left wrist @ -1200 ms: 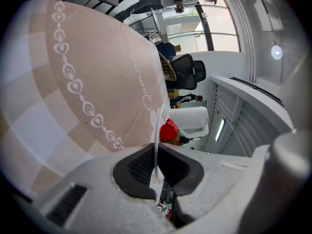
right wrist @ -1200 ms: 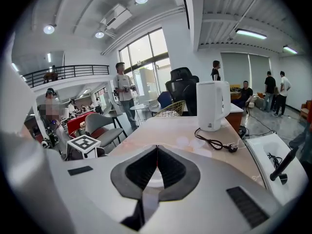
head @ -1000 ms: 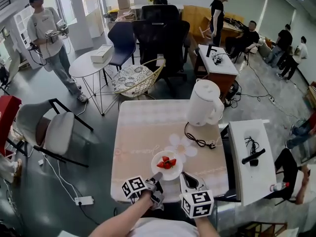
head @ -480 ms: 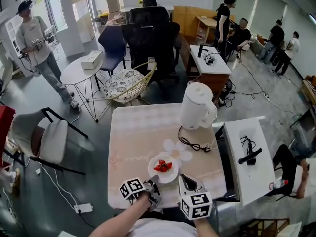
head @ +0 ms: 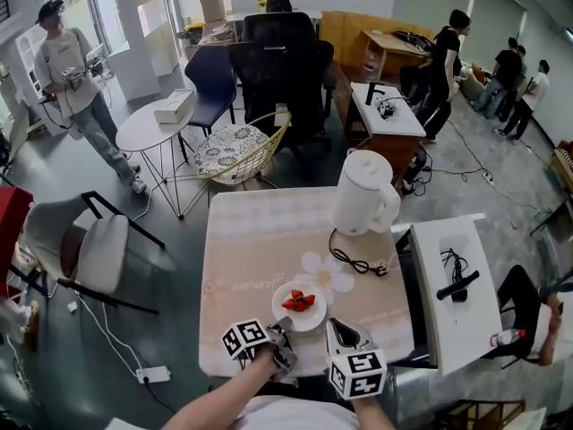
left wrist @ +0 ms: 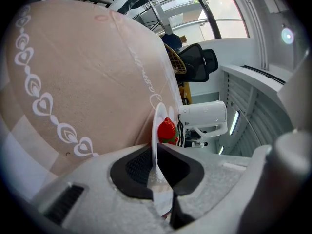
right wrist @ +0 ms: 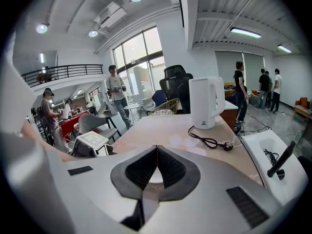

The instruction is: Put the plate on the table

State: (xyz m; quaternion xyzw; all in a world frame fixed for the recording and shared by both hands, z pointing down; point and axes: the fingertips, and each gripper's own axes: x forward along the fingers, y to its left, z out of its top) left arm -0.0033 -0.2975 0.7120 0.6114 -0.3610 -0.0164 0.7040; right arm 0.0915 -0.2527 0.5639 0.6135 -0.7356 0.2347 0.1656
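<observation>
Between the jaws of the left gripper (head: 285, 322) sits the near rim of the white plate (head: 300, 305), and the dark pads are closed down narrow on it, one on each face of the rim. In the left gripper view the plate (left wrist: 157, 130) runs straight out from the gripper (left wrist: 156, 165), seen edge-on, with the red strawberries (left wrist: 166, 129) lying on it just past the pads. From the head view the plate lies over the near part of the table (head: 260, 240), just ahead of that gripper; whether its base touches the cloth cannot be told. Further out along the same line stands the white kettle (head: 365, 191), its black cord (head: 356, 258) lying on the cloth between it and the plate. The right gripper (head: 335, 323) is just beside the plate's right edge, apart from it, and its own view shows the jaws (right wrist: 156, 152) brought together at the tips with nothing held.
</observation>
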